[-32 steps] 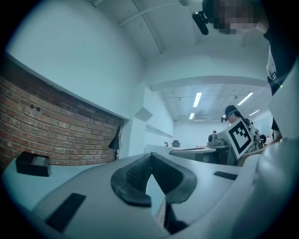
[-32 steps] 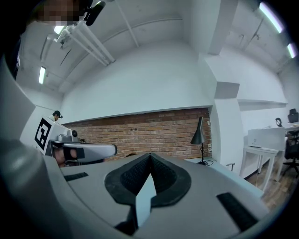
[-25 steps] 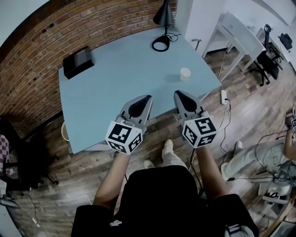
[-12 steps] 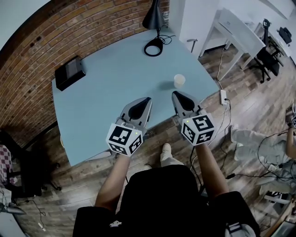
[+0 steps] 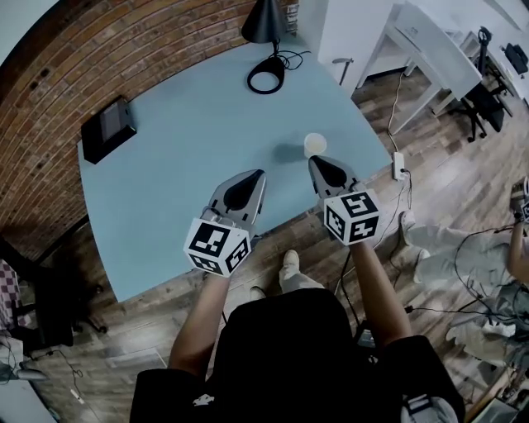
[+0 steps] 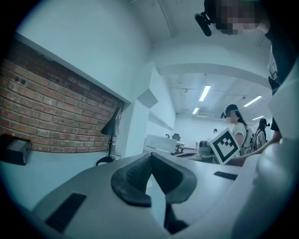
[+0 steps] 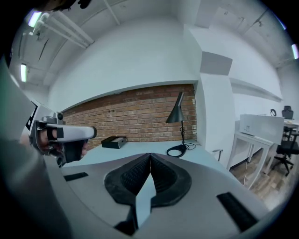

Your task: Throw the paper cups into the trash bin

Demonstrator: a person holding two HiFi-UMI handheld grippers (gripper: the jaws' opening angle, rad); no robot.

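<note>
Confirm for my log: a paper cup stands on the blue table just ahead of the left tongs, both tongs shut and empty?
No: the head view shows the paper cup just ahead of the right tongs, not the left tongs. It stands on the blue table, both tongs shut and empty.

Middle of the table point(image 5: 182, 190) is open, free pass from the near edge to the brick wall point(image 5: 124, 49). Obstacles sit at the rim: black box point(image 5: 107, 130) far left, lamp point(image 5: 263, 23) far corner, paper cup point(image 5: 314, 144) just ahead of the right gripper point(image 5: 319, 163).
</note>
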